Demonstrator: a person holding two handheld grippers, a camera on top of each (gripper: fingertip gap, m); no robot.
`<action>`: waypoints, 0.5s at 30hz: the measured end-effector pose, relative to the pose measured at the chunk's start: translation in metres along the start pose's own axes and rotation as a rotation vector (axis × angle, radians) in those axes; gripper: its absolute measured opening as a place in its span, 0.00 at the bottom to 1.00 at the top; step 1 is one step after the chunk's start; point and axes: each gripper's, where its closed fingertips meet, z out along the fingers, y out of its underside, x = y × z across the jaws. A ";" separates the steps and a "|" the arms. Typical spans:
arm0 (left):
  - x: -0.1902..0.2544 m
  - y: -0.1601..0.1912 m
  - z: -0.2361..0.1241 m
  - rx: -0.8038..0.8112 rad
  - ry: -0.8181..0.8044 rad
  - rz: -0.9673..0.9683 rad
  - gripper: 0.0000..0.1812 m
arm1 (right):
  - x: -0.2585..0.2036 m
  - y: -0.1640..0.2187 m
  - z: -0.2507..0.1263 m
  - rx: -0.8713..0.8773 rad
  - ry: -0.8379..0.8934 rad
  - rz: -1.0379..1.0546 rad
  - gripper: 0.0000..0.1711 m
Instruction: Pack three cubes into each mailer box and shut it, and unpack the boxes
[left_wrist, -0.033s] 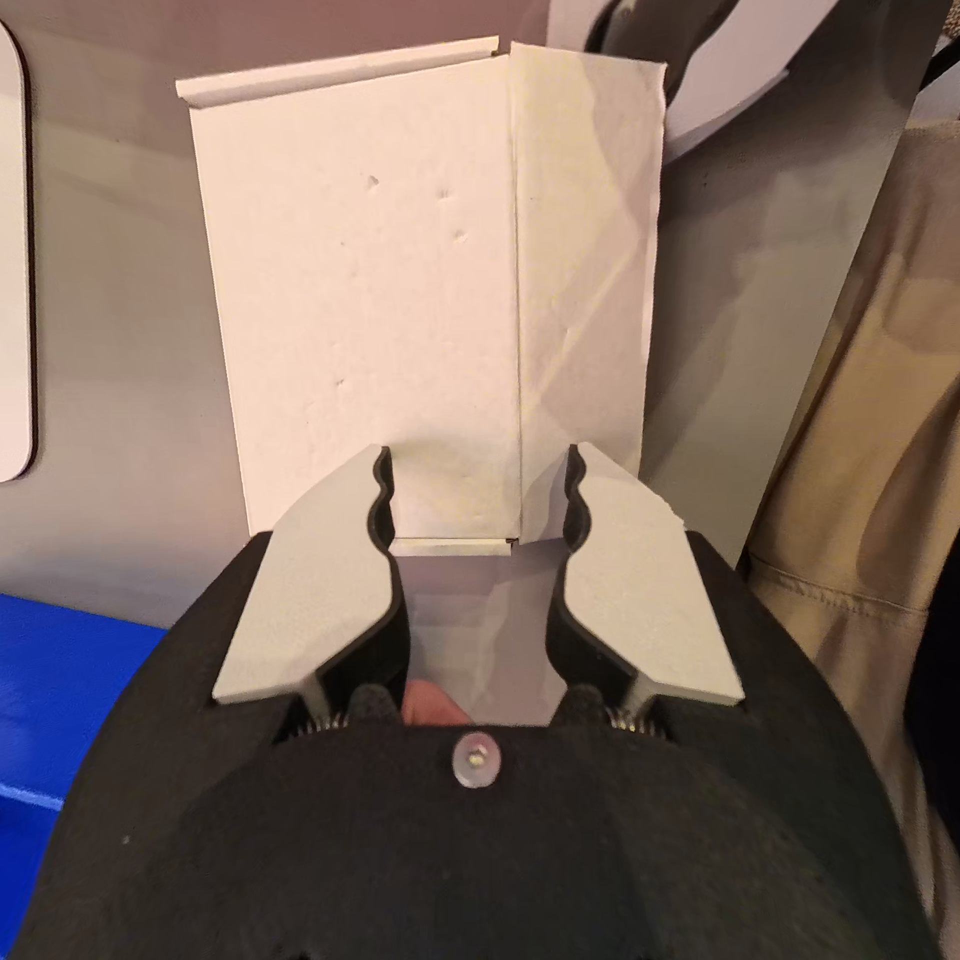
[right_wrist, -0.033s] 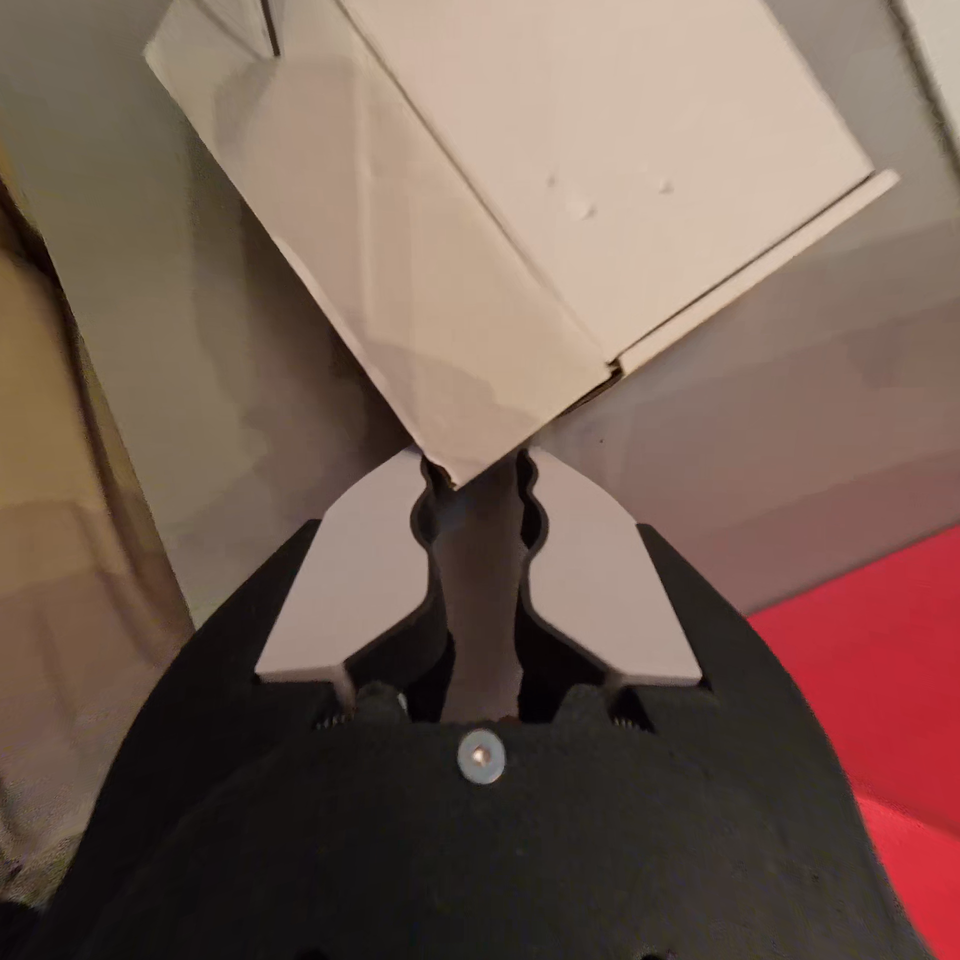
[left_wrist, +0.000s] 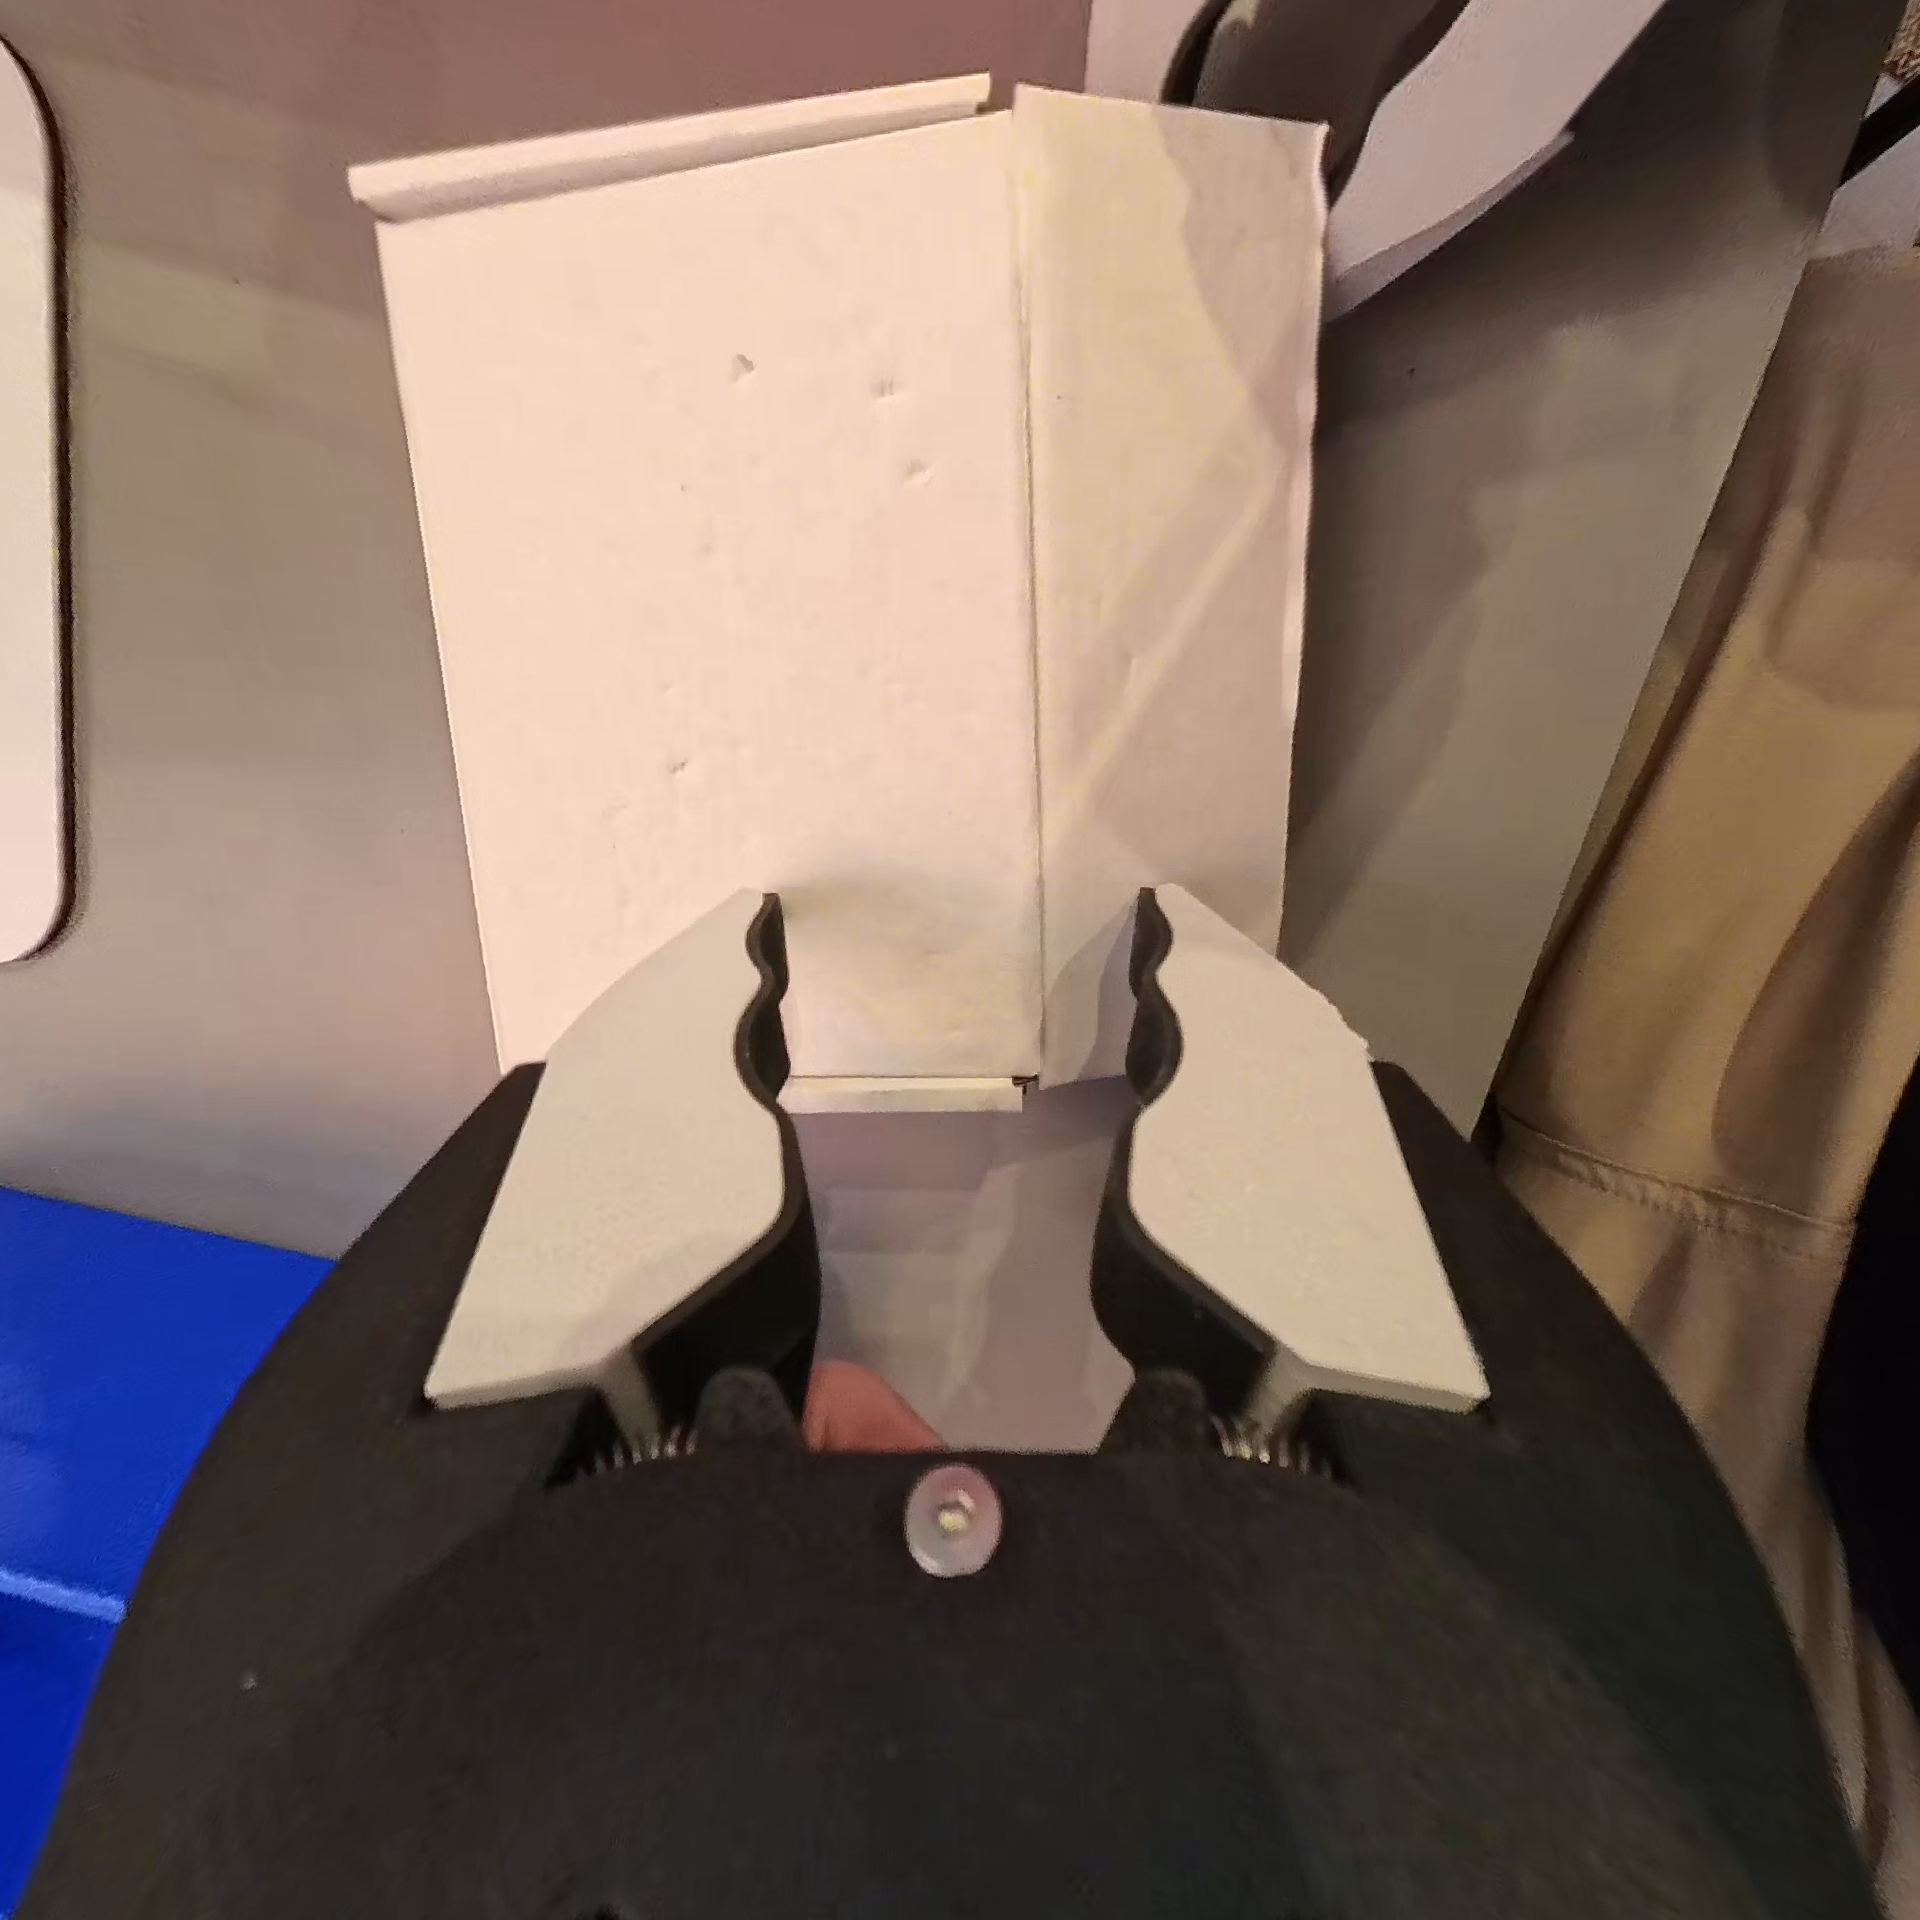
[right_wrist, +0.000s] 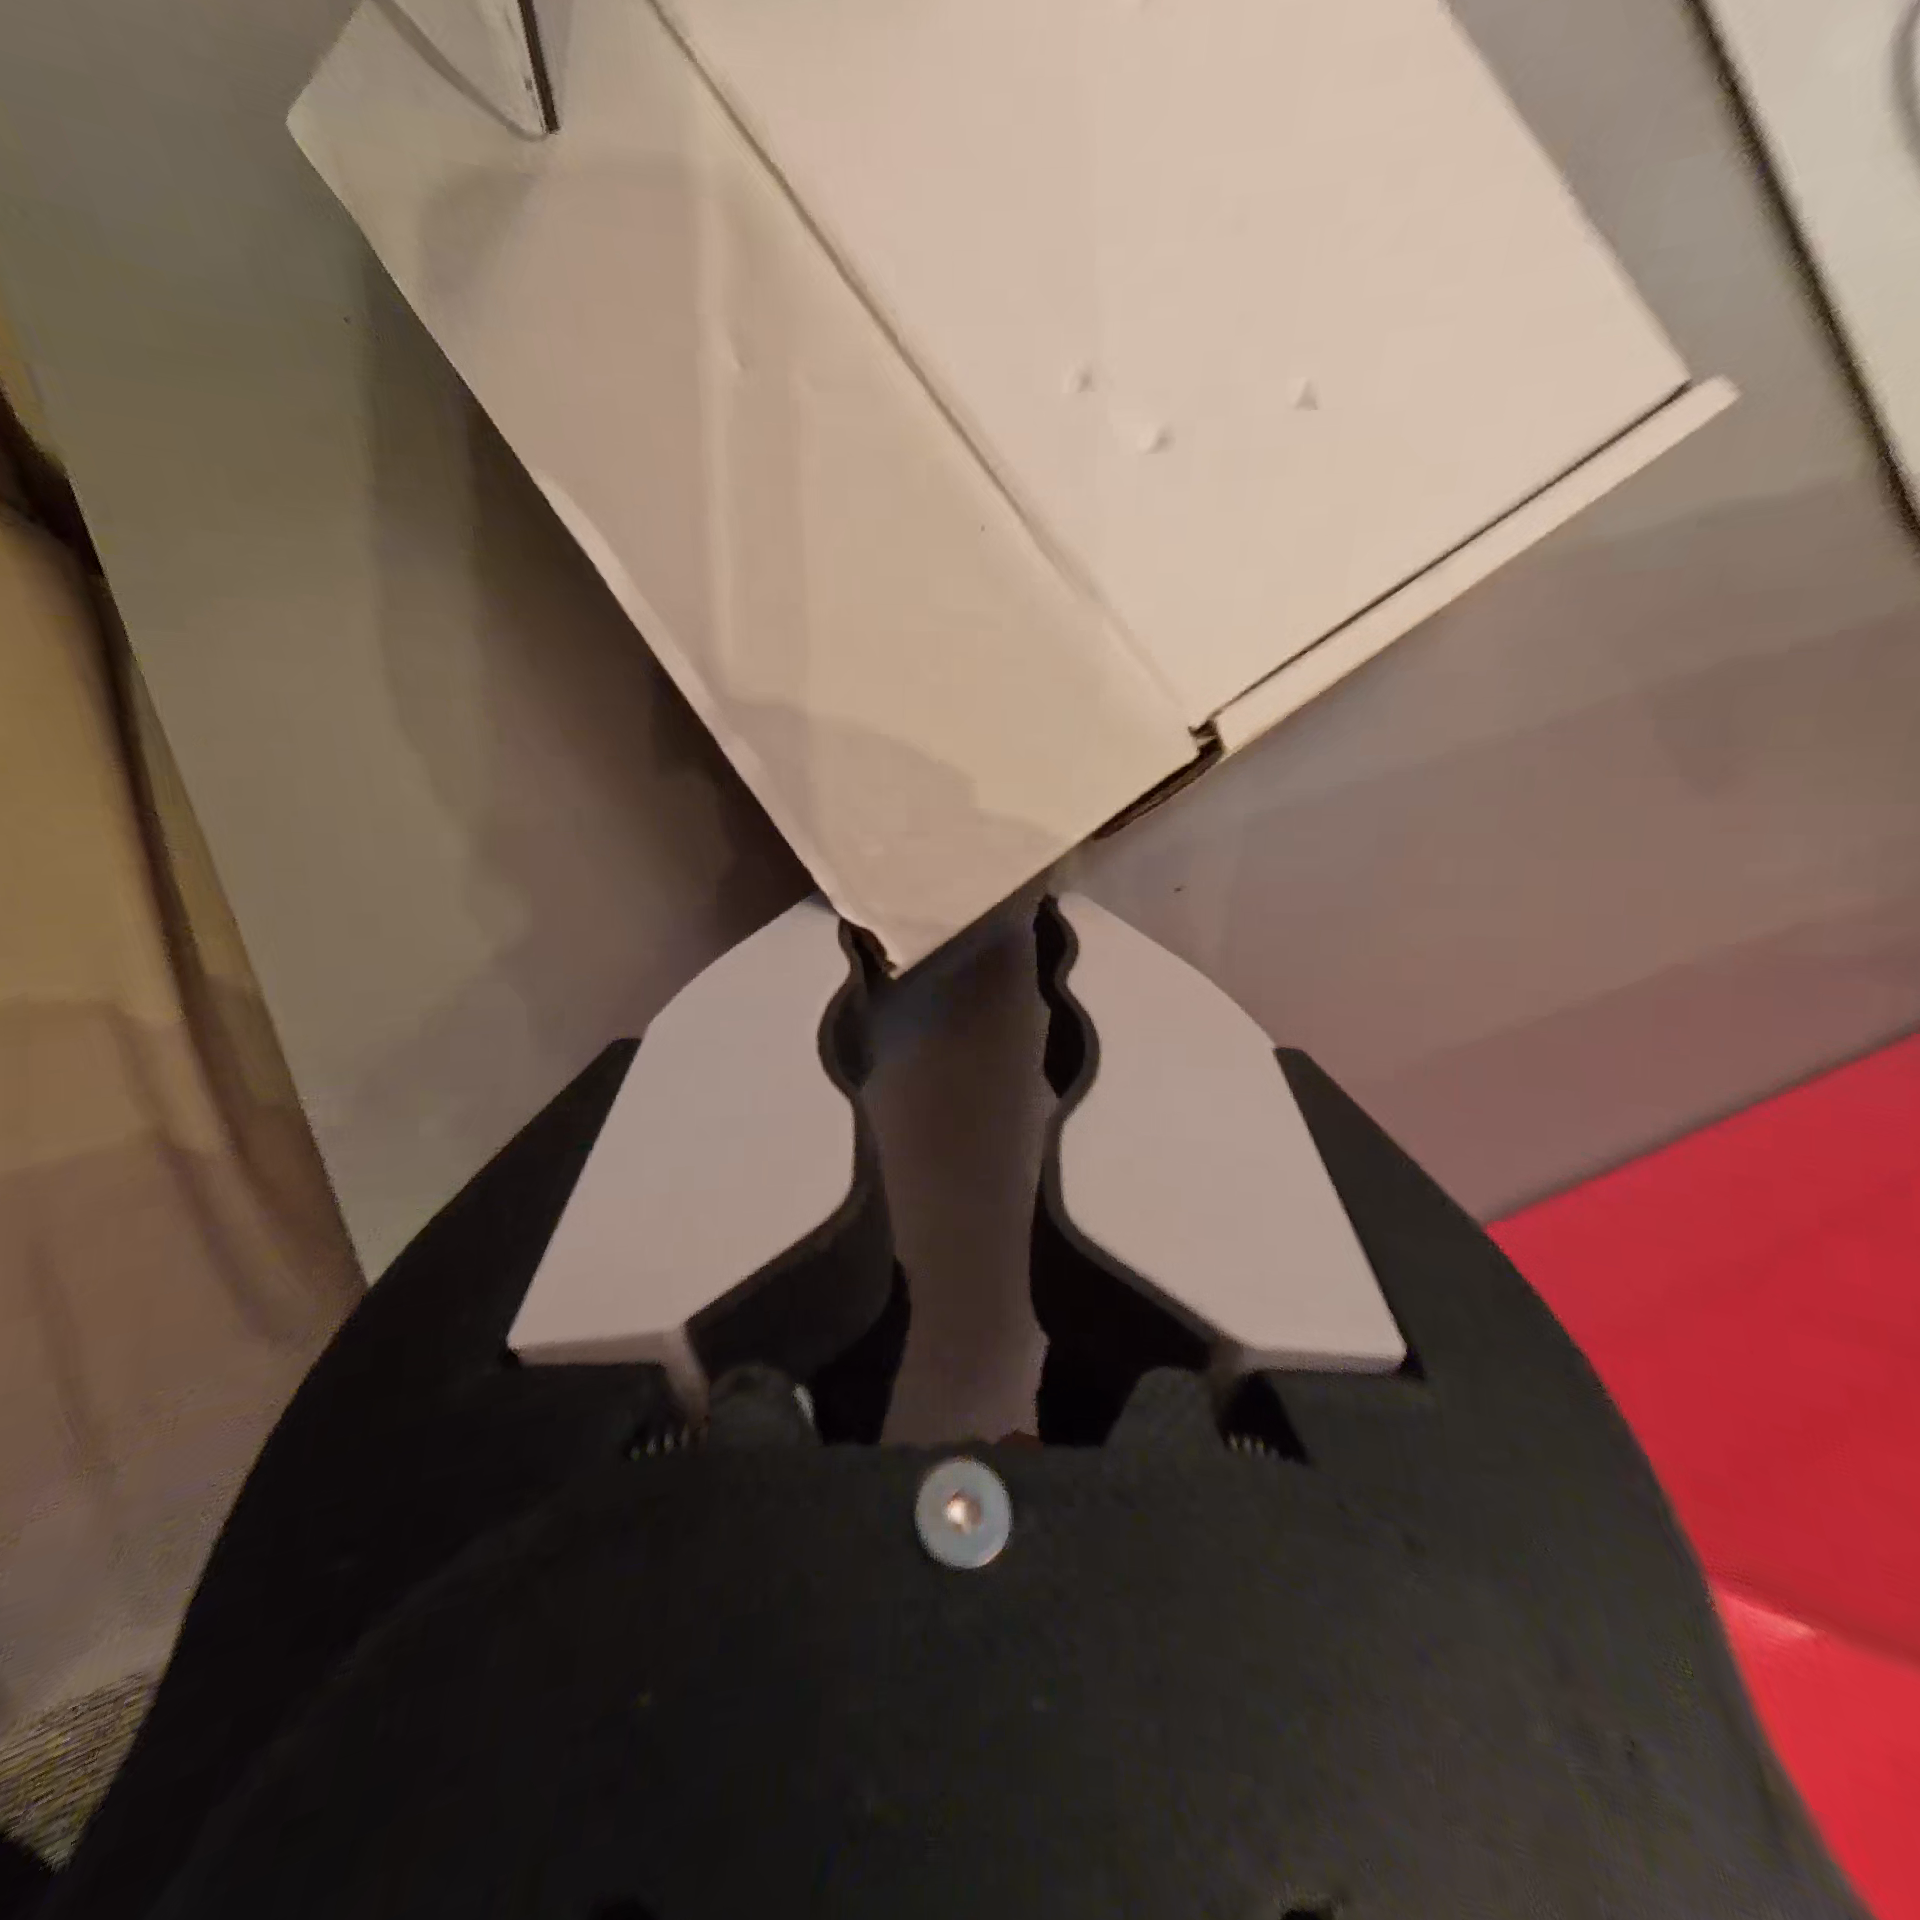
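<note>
1. A white mailer box (left_wrist: 727, 582) is seen closed on a grey table (left_wrist: 239, 727), straight ahead of the left gripper (left_wrist: 961, 914). Its long axis runs away from that gripper, and its near short edge lies just at the fingertips.

2. The left gripper's jaws are spread wide, about as wide as the stretch of near edge between them. Nothing is held; whether the fingers (left_wrist: 634, 1164) touch the cardboard cannot be told.

3. In the right wrist view the same box (right_wrist: 1143, 312) is turned cornerwise. One corner of it, at the end of the side wall (right_wrist: 790, 582), points into the right gripper (right_wrist: 951, 920).

4. The right gripper's jaws are partly parted, more narrowly than the left's. The corner tip lies against the left-hand finger, but a grip on it cannot be confirmed.

5. The coming move is judged to turn on this: the box lies forward of both grippers, squarely for the left and corner-on for the right, with neither clearly nearer.

6. A blue bin (left_wrist: 125, 1403) is seen beside the left gripper and a red bin (right_wrist: 1714, 1351) beside the right. No cubes are visible.
</note>
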 end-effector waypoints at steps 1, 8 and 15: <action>0.000 0.000 0.000 0.003 0.000 -0.002 0.35 | -0.001 -0.001 0.001 0.017 0.000 -0.042 0.15; 0.000 0.000 0.000 0.011 0.002 -0.002 0.35 | 0.007 -0.003 0.001 0.049 0.235 -0.312 0.05; 0.000 0.000 0.000 0.012 0.004 -0.012 0.35 | 0.014 -0.001 -0.002 0.039 0.398 -0.386 0.03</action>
